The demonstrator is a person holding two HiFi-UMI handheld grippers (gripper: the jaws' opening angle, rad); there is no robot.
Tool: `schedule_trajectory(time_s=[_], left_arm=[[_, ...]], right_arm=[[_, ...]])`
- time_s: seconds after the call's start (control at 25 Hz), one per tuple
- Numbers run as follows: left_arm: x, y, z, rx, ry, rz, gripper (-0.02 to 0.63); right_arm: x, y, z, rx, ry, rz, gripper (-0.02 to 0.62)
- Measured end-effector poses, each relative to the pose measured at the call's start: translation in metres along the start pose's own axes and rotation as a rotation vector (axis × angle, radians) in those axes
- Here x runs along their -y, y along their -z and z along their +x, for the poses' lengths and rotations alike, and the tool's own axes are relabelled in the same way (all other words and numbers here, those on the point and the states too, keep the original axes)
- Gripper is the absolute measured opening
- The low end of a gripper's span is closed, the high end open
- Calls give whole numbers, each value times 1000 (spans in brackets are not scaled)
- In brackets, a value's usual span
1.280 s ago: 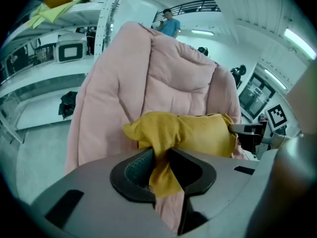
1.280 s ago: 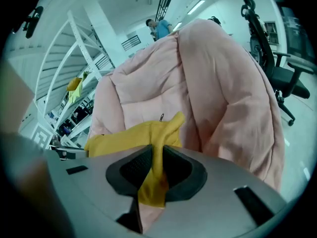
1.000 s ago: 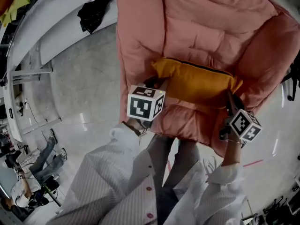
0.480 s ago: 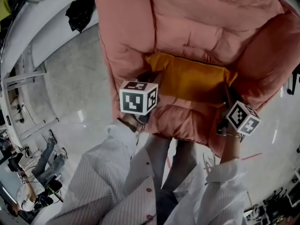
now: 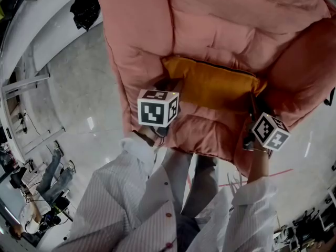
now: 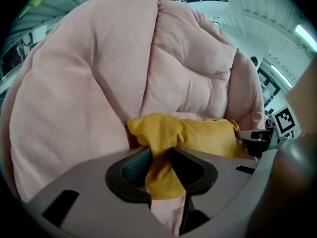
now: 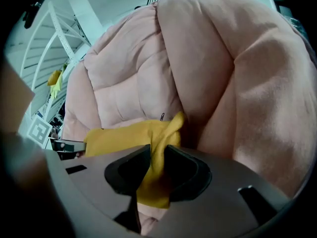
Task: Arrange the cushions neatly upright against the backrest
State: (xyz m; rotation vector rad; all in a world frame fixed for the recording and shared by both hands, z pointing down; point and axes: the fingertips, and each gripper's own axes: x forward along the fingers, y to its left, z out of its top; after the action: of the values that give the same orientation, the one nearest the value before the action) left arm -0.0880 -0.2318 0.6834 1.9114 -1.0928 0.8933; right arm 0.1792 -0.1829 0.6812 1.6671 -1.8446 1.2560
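Observation:
A yellow cushion [image 5: 210, 85] lies across the seat of a pink padded armchair [image 5: 220, 25], its long edge against the foot of the backrest [image 6: 188, 73]. My left gripper [image 5: 168, 88] holds the cushion's left corner [image 6: 161, 143]. Its jaws have just been opening, but the yellow fabric is still pinched between them. My right gripper [image 5: 253, 103] is shut on the cushion's right corner [image 7: 166, 133], next to the chair's right arm [image 7: 257, 83]. The cushion [image 7: 124, 133] sags a little between the two grips.
Grey polished floor [image 5: 79, 88] surrounds the chair. A black item [image 5: 84, 9] lies on a white counter at the far left. Seated people [image 5: 47, 177] are at the lower left. The person's white sleeves and legs fill the foreground below the chair's front edge [image 5: 210, 146].
Both grippers have come down a little with the cushion stretched between them, and it now sits lower on the seat against the backrest.

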Motion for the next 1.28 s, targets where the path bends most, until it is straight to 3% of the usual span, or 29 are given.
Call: schedule_trajectory(time_s=[0.44, 0.72, 1.0, 1.28], left_arm=[[-2, 12, 2, 52, -40, -82, 160], [9, 12, -28, 127, -44, -151, 169], [62, 12, -68, 184, 6, -143, 169], [129, -15, -135, 282, 92, -104, 169]], right_arm=[[11, 9, 5, -19, -8, -22, 84], [11, 7, -25, -16, -11, -51, 84], [-8, -1, -74, 29, -81, -67, 84], [-57, -46, -149, 147, -208, -115, 84]])
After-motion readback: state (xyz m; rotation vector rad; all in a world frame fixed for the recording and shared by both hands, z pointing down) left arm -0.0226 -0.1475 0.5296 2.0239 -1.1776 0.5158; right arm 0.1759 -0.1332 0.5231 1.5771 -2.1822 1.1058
